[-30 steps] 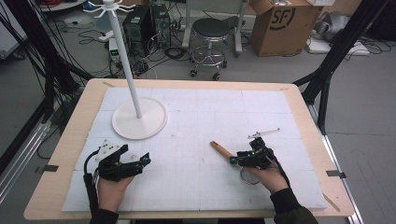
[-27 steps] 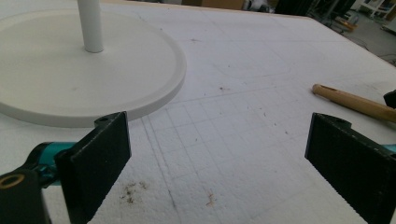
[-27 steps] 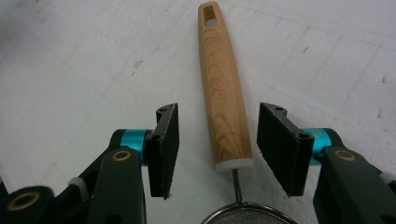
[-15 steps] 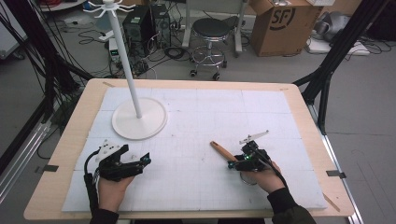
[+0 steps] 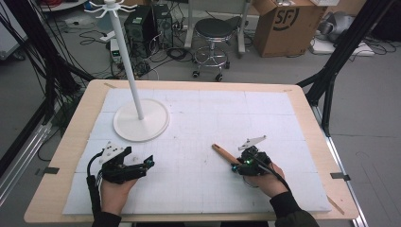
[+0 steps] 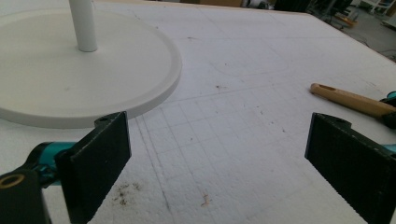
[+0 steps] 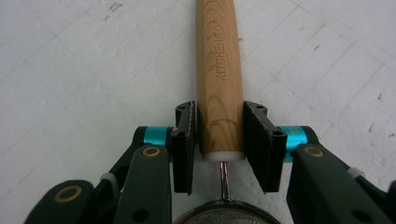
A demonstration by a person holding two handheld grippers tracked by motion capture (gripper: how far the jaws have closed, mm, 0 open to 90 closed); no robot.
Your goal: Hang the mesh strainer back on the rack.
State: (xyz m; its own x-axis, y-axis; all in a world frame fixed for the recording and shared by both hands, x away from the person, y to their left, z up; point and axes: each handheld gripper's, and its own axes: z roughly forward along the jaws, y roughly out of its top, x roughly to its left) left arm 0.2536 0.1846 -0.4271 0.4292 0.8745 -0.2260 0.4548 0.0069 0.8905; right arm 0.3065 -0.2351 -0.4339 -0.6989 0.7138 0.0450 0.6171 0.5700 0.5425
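A kitchen tool with a wooden handle lies on the white foam mat. The handle points up and left in the high view, where the wooden handle sticks out of my right gripper. In the right gripper view, my right gripper is shut on the handle's near end. A thin metal stem leads from there to a round mesh bowl at the bottom edge. My left gripper rests at the front left, and in its own view the left gripper is open with nothing between its jaws.
A white stand with a round base and a tall pole occupies the back left of the mat, just ahead of the left gripper. The wooden table edge frames the mat. A stool and a cardboard box stand beyond the table.
The right gripper has shifted slightly left and toward the person, and its grey plate has swung left. The handle's tip and the left gripper stay put.
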